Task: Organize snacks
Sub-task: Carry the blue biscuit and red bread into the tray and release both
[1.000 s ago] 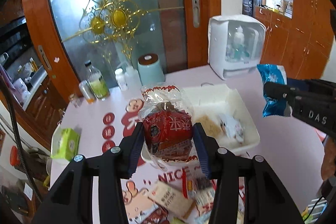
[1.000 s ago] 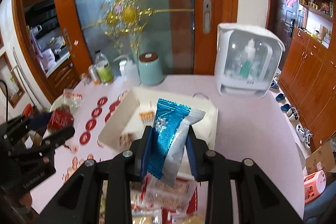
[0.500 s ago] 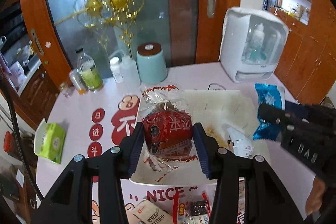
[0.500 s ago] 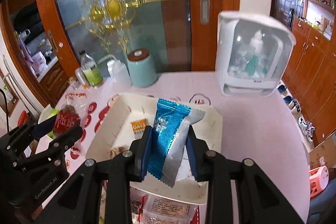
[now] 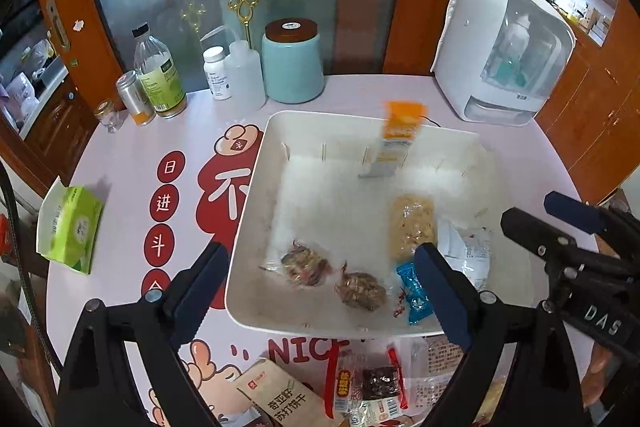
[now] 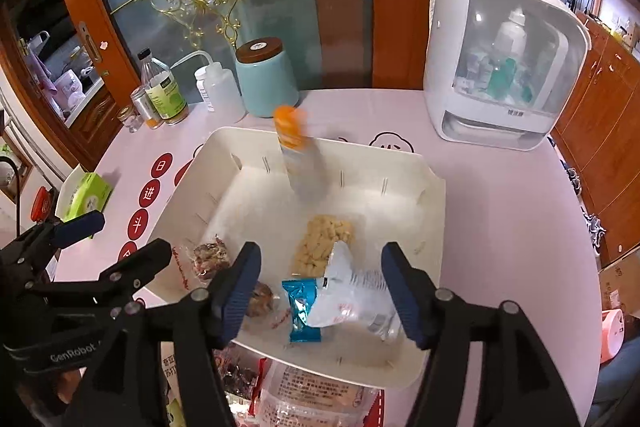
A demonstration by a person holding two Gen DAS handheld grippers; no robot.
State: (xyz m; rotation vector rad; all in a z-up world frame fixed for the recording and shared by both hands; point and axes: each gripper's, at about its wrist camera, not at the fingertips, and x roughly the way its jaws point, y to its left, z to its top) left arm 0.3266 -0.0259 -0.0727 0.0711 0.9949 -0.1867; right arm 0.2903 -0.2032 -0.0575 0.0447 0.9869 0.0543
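Snacks sitting in the white bin (image 5: 256,195) mid-table: blue-and-white packet (image 6: 340,291) near the front edge, pale cracker pack (image 5: 412,227) just behind, two clear-wrapped brown bites (image 5: 304,263) to the left, blurry orange-topped packet (image 5: 396,139) upright by the back wall. Left gripper (image 5: 320,291) spread wide, gripping nothing. Right gripper (image 6: 320,291) also wide, jaws either side of the blue-and-white packet, contact hard to call. More packets (image 5: 360,383) piled just in front of the bin. Teal jar (image 5: 292,63), bottles, green tissue box (image 5: 72,227) farther out on the pink table (image 5: 520,155).
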